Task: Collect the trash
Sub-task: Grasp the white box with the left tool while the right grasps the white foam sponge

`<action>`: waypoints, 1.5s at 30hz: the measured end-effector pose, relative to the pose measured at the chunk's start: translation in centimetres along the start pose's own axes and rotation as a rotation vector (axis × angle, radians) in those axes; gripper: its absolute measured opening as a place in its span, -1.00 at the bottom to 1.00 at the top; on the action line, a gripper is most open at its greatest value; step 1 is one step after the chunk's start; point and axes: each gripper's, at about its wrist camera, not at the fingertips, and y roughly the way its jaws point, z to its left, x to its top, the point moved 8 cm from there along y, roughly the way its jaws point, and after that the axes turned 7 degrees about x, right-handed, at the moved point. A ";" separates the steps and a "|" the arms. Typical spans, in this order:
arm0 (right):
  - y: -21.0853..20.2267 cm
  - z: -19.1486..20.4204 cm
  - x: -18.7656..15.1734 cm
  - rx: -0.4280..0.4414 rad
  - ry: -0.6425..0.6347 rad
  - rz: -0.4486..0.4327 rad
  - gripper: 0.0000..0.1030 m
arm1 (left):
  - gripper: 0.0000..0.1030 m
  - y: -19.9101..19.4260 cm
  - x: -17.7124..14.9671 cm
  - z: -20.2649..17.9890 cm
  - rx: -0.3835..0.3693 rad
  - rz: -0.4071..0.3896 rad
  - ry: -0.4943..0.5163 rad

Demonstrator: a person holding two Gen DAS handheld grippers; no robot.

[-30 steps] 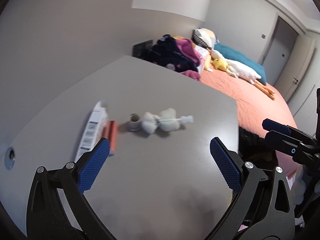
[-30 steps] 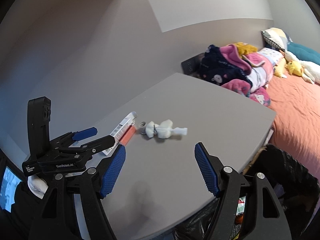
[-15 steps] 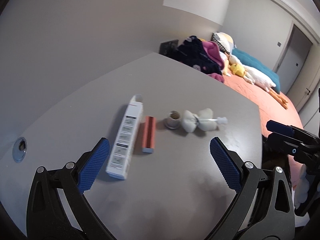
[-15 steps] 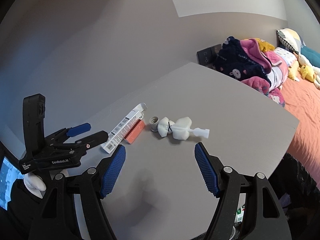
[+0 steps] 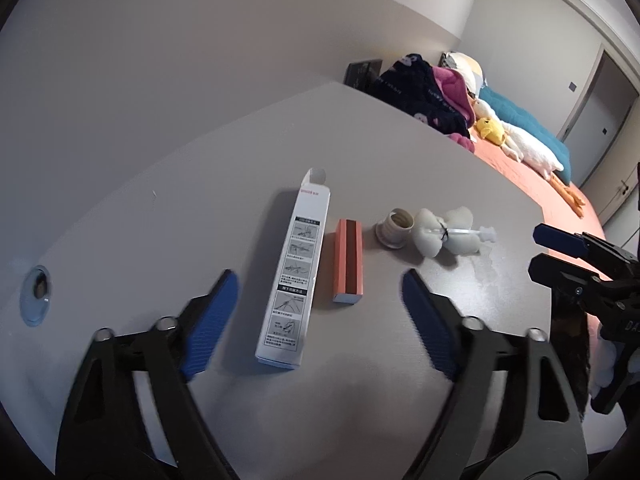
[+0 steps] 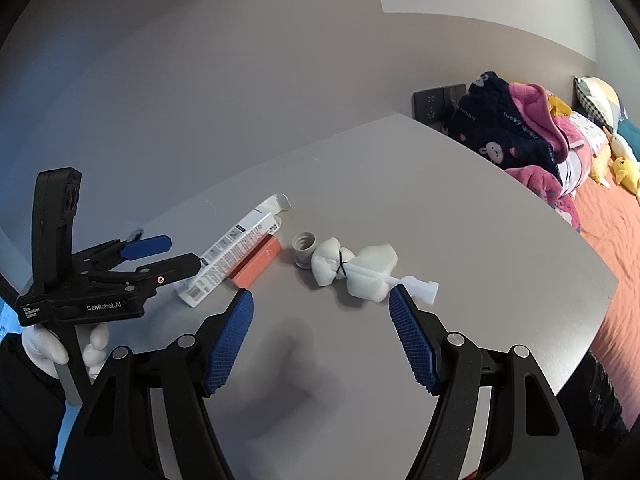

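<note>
A: What do we have, left to right?

B: Our left gripper [image 5: 316,312] hangs over the grey counter [image 5: 160,216], its jaws closing with the near end of the white carton [image 5: 294,270] between them, untouched. Just right lies the orange box [image 5: 349,260], then the small grey cap [image 5: 394,227] touching the white tied bundle [image 5: 444,232].

A: And our right gripper [image 6: 320,336]?

B: Released, jaws apart above the counter, the bundle just beyond its fingertips. Nothing is grasped; all the trash rests on the counter.
</note>
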 end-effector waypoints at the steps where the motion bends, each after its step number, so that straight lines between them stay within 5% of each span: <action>1: 0.3 0.0 0.1 0.001 -0.005 0.006 0.34 | 0.40 0.2 0.0 0.2 -0.009 0.008 -0.007; 27: 7.9 -3.0 1.0 -0.089 -0.122 0.130 0.24 | 0.14 5.7 0.3 2.3 0.023 0.108 0.064; 36: 9.0 -2.1 0.1 -0.144 -0.241 0.194 0.24 | -0.37 5.9 0.5 2.1 0.072 0.076 0.100; 45: 8.3 -2.3 -0.1 -0.139 -0.203 0.208 -0.22 | -0.49 5.2 -0.1 2.0 0.017 0.072 0.042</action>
